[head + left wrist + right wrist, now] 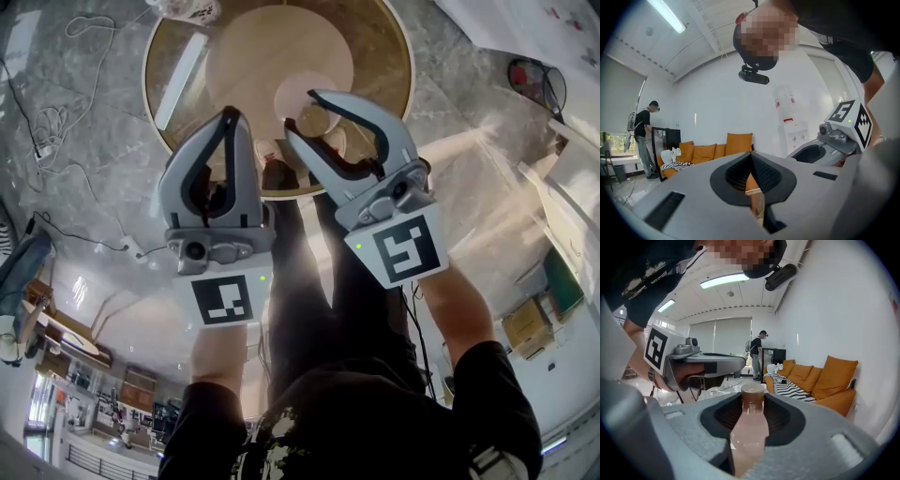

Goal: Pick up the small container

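1. Fingers (pixel 820 437) of the right gripper (pixel 302 111) are clamped on the small container (pixel 751 427). Its pale, translucent body is pinched between the dark pads, and its brown cap stands above them at the centre of the right gripper view.
2. Fingers (pixel 693 187) of the left gripper (pixel 230 117) are pressed together at the tips, and nothing is held between them. Only the room is seen through the slit lower down.
3. In the head view the container is found just above the frame's centre, at the right gripper's tips. The round table (pixel 384 56) lies well below it in the upper part of the frame, and no contact with the tabletop is seen.
4. The pick-up is judged to be all but done, since the container is carried clear of the table. What is left is to hold it securely.
5. The squeeze is best left as it is. The body looks thin-walled, so a harder pinch could be expected to dent it, and a slacker one could let it slip down between the pads.
6. The container is best kept with its cap uppermost, so no roll of the wrist is advised.
7. The left gripper, just beside the right at the centre-left of the head view, is best kept apart from the container so that it is not knocked.
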A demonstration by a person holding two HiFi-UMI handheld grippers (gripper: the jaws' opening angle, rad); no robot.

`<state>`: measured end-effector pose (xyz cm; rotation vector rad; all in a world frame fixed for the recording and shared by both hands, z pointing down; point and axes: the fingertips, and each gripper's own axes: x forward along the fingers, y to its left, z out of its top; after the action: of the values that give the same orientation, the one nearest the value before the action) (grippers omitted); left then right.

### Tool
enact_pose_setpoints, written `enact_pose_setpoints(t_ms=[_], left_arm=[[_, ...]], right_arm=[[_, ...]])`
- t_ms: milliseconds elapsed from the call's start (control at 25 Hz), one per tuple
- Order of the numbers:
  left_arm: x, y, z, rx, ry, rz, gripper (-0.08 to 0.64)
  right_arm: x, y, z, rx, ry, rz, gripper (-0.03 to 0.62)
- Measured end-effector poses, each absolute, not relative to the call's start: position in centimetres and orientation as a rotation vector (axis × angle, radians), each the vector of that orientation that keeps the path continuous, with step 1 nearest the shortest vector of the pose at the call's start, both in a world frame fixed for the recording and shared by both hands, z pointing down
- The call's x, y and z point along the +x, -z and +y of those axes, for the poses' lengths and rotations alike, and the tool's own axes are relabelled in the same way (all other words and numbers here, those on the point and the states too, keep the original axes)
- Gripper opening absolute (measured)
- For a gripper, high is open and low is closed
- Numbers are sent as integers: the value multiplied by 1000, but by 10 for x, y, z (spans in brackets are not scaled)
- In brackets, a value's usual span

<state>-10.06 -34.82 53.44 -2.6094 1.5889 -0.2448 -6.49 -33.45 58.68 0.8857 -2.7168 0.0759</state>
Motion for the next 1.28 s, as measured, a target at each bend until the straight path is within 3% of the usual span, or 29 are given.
enact_pose_setpoints(t_ms=[280, 1280], left_arm=[[-104, -538, -355, -2604, 241, 1621, -3], [-110, -424, -325, -2653, 179, 1596, -3]], right_arm=[[-60, -577, -334, 914, -93, -2726, 135], [-58, -441, -321, 1079, -65, -2731, 134]])
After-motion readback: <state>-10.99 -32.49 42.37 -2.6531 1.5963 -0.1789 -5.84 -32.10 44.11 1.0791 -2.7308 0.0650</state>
